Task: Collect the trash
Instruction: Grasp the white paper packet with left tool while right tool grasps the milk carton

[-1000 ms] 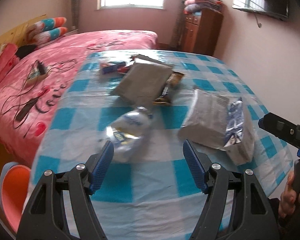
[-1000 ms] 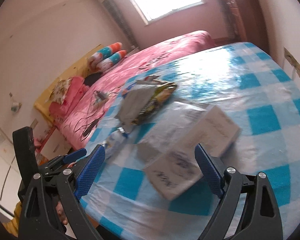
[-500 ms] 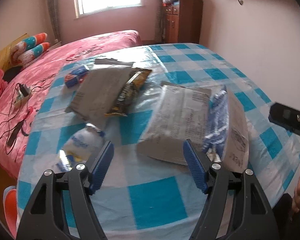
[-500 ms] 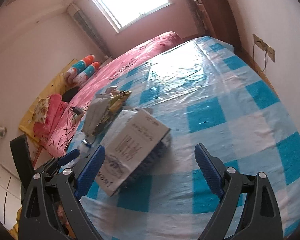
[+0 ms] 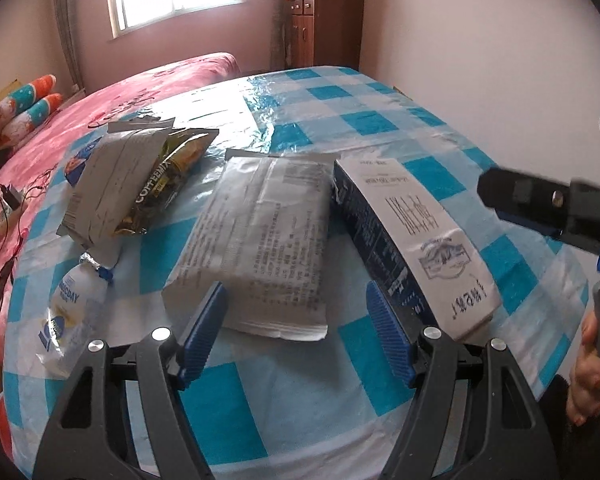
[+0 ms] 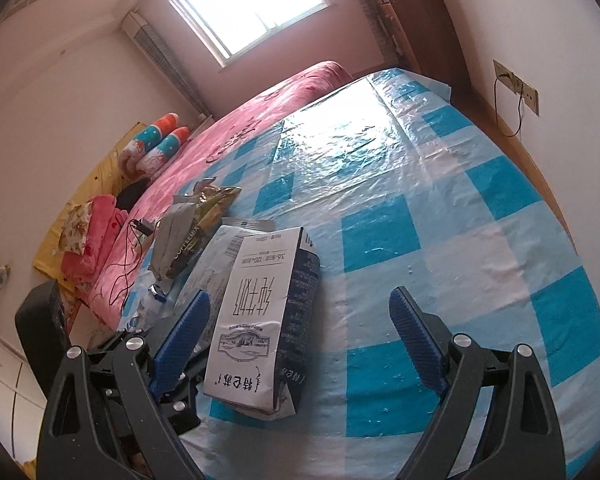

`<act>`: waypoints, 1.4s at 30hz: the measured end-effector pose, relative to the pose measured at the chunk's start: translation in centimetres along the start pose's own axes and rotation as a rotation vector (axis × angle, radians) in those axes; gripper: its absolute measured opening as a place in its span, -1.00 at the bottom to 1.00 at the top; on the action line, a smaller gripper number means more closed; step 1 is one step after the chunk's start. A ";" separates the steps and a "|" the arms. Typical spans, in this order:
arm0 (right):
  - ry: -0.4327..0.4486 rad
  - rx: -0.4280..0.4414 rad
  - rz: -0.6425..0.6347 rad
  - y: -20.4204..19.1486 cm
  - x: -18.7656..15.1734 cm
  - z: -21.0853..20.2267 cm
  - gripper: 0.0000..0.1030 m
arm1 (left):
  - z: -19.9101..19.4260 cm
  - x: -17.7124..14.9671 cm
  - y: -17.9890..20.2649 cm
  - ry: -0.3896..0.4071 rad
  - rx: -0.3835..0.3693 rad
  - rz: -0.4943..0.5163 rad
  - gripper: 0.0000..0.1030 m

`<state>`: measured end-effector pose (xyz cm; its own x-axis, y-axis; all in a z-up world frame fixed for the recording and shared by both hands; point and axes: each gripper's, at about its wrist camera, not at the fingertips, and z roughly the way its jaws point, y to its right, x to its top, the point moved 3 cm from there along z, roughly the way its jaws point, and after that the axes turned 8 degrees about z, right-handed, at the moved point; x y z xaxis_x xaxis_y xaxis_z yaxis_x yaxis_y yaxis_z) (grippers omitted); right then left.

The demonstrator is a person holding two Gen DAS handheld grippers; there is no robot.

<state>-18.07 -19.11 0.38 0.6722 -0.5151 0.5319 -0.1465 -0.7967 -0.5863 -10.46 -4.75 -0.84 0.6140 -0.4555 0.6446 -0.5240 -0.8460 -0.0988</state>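
Trash lies on a table with a blue-and-white checked cover (image 5: 340,128). A white and dark blue milk carton (image 5: 412,236) lies on its side; it also shows in the right wrist view (image 6: 256,320). A flat silver foil bag (image 5: 260,240) lies left of it. Further left are a grey bag on a yellow coffee-mix packet (image 5: 140,184) and a crumpled clear bottle (image 5: 72,304). My left gripper (image 5: 296,336) is open, over the foil bag's near edge. My right gripper (image 6: 300,340) is open, with the carton just inside its left finger.
A bed with a pink cover (image 5: 140,92) lies beyond the table's left side, with pillows (image 5: 24,112) and cables on it. A wooden cabinet (image 5: 324,24) stands at the back. A wall (image 5: 480,40) with a socket (image 6: 516,88) runs along the right.
Both grippers have swung and come closer to the table. The left view has shifted from the bottle to the foil bag and carton. The carton now sits close to the right gripper.
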 end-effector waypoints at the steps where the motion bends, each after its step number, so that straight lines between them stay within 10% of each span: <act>1: -0.002 -0.001 -0.006 -0.1 0.0 0.1 0.75 | -0.1 0.2 -0.4 0.002 0.015 -0.002 0.41; 19: -0.091 0.000 -0.088 -2.6 -1.5 3.7 0.75 | 4.1 2.9 -2.2 -0.059 -0.009 0.144 0.72; 42: -0.066 0.030 -0.069 -2.2 -0.5 4.3 0.75 | 4.2 2.7 -3.8 -0.031 -0.051 -0.027 0.51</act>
<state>-14.98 -15.72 -1.19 0.7264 -0.4369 0.5306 -0.0777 -0.8192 -0.5682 -4.34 -3.94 -1.97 0.6458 -0.4421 0.6225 -0.5360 -0.8431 -0.0428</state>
